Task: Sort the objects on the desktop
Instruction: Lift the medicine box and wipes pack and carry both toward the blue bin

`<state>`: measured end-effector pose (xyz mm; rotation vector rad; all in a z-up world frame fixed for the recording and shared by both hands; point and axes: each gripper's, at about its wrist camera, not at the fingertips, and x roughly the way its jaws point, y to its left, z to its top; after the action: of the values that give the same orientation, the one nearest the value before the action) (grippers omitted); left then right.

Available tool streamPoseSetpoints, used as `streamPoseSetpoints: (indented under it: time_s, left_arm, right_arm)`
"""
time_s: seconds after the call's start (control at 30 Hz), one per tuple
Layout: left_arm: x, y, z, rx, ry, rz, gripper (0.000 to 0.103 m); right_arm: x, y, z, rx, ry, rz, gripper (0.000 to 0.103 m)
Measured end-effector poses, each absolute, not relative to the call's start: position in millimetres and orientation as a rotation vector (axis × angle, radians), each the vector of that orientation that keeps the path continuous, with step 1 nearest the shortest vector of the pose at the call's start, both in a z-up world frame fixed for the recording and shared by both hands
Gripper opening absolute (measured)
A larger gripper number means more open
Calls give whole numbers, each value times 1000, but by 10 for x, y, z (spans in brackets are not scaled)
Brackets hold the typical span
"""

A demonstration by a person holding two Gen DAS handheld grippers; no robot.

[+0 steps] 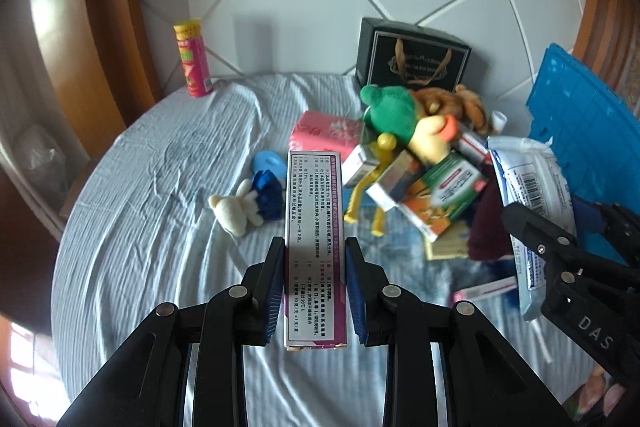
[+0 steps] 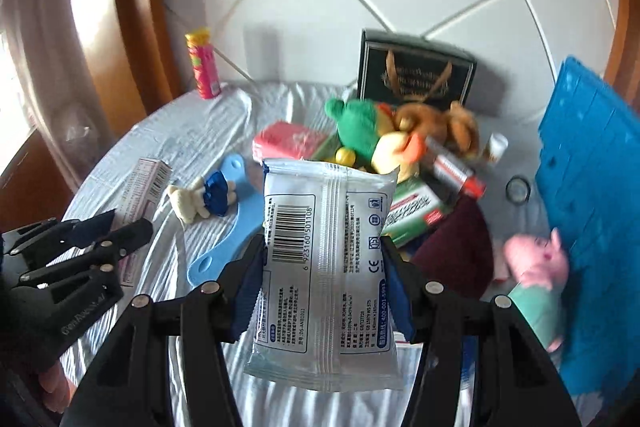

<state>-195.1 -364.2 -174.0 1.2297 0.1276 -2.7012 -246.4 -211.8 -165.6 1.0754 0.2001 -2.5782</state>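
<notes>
My left gripper (image 1: 315, 247) is shut on a long purple-and-white medicine box (image 1: 315, 227), held above the table; the box also shows in the right wrist view (image 2: 140, 195). My right gripper (image 2: 324, 247) is shut on a white wet-wipe packet (image 2: 326, 267) with a barcode, also seen in the left wrist view (image 1: 532, 195). A pile lies beyond: a green plush (image 1: 394, 111), medicine boxes (image 1: 444, 195), a pink tissue pack (image 1: 326, 133), a small white plush in blue (image 1: 248, 205).
A blue crate (image 2: 592, 187) stands at the right with a pink pig plush (image 2: 538, 263) before it. A black gift box (image 1: 412, 57) and a red snack can (image 1: 194, 61) stand at the back by the wall. A light blue tool (image 2: 236, 223) lies on the cloth.
</notes>
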Motion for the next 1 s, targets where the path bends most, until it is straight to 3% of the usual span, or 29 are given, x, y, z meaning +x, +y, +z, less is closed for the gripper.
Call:
streamPoseSetpoints:
  time_s: [0.53,1.0]
  left_arm:
    - [-1587,-3028,-1209,1119,96,-2761,28]
    - [-1418,-2535,-1061,1138,27,-2927,28]
  right_arm:
    - [-1975,-1557,-939,916,233,-2609,55]
    - [-1443,-1123,-710,935,216,-2788,55]
